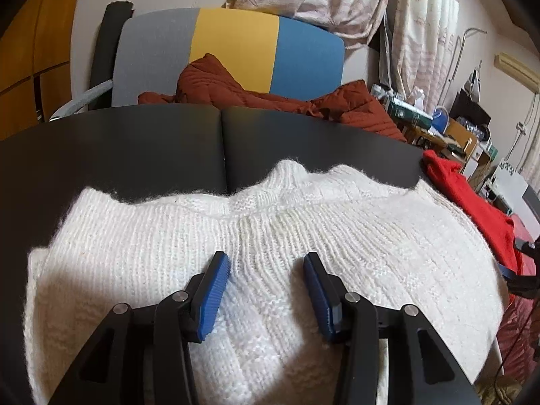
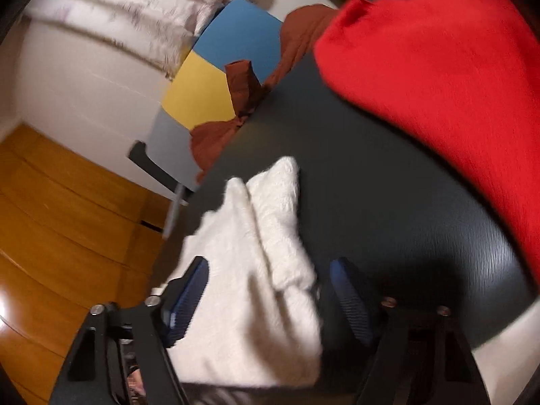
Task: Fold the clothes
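No lettering is legible. Left gripper (image 1: 266,270) (jaws apart) hovers over the white sweater (image 1: 371,243); right gripper (image 2: 270,283), jaws apart, straddles its folded part beside a red garment (image 2: 438,84).

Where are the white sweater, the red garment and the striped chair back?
white sweater (image 1: 270,236): left wrist view, on the ribbed knit below the collar.
red garment (image 2: 438,67): right wrist view, on the middle of its cloth.
striped chair back (image 1: 233,44): left wrist view, on the yellow middle stripe.

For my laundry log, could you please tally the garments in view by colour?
White: 1, the white knit sweater on the table
Red: 1, the red garment
Rust-brown: 1, the quilted jacket on the chair
Total: 3
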